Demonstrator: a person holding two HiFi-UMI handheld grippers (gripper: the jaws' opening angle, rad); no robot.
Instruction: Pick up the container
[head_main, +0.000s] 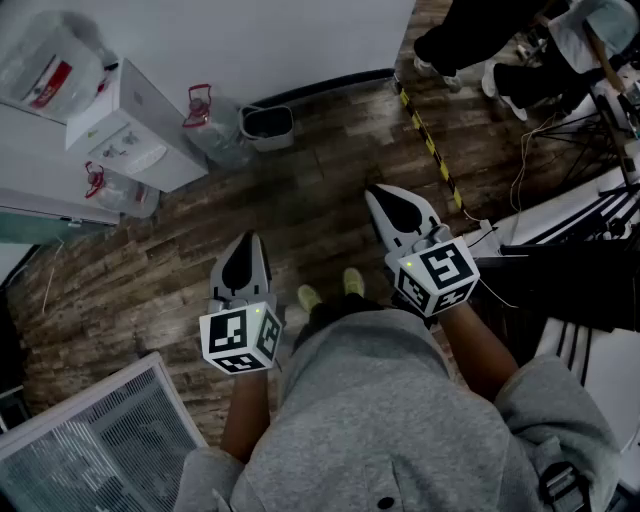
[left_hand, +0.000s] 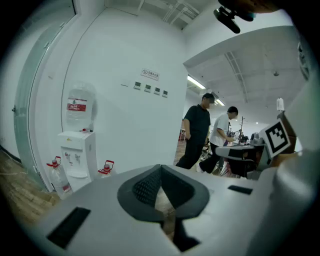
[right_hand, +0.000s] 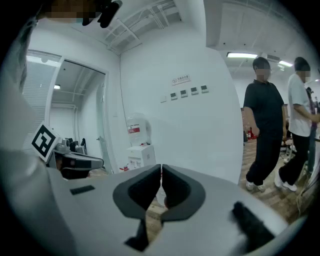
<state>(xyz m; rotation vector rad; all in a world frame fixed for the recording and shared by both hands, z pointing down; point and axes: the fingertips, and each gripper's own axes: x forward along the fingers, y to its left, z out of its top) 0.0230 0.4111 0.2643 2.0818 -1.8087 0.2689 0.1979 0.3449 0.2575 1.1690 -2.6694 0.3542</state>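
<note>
Grippers both empty: left gripper (head_main: 244, 246) jaws pressed together, right gripper (head_main: 381, 198) likewise closed on nothing, both over the wood floor (head_main: 320, 170). Container (head_main: 268, 122), a dark tub, sits well ahead of both sets of tips, sideways between them, at the wall (head_main: 250, 40) foot, just beside a red-handled water jug (head_main: 208, 122) and a white dispenser (head_main: 135, 125).

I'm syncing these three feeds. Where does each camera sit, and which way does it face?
Head view: on the person's head, facing steeply down at the floor; forearms, left gripper and right gripper show.
Left gripper view: on the left gripper, along its shut jaws toward the water dispenser and wall; the right gripper's marker cube shows.
Right gripper view: on the right gripper, along its shut jaws toward two bystanders.
Shared: all see the water dispenser.
</note>
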